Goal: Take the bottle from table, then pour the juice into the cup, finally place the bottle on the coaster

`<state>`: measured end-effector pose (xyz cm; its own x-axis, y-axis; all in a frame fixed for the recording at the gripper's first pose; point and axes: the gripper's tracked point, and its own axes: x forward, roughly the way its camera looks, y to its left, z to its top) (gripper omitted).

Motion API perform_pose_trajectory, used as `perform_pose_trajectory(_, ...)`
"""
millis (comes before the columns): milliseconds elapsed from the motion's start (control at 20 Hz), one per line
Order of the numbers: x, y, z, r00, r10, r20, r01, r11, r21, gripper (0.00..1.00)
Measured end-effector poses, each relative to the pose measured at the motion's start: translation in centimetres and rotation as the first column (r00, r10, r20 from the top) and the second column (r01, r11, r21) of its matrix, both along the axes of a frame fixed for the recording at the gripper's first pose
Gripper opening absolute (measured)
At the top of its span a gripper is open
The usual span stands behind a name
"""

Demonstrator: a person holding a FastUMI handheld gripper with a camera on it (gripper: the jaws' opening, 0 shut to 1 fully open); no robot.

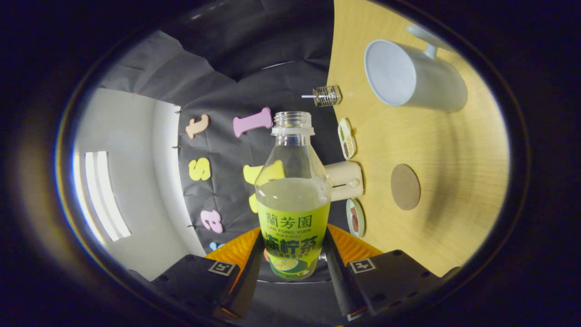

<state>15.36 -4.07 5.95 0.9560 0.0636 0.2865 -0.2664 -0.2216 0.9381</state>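
Jaws clamp the uncapped bottle [292,200] low on its label, lifted and tilted sideways; half-full, thin-walled, likely slippery; cup [411,77] and coaster [405,186] wait on the surface [454,181] beyond.

Light wood table [435,150]; black cloth wall [272,86]; white wall w/ bright window [102,195].

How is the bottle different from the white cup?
The bottle is see-through with a green label; the cup is solid white. The bottle is narrow with a small open neck; the cup is wide-mouthed and has a handle. The bottle holds pale juice and is gripped between the gripper fingers, off the table; the cup stands on the table beyond them and looks empty. Both are open on top.
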Motion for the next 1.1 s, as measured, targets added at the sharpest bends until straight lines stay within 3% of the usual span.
perform_pose_trajectory(400,0.3,-1.3,-0.1,1.0,-0.008,-0.004,0.008,0.993,0.114,0.76)
perform_pose_trajectory(1100,0.3,-2.1,1.0,1.0,0.004,0.0,-0.004,0.984,0.176,0.76)
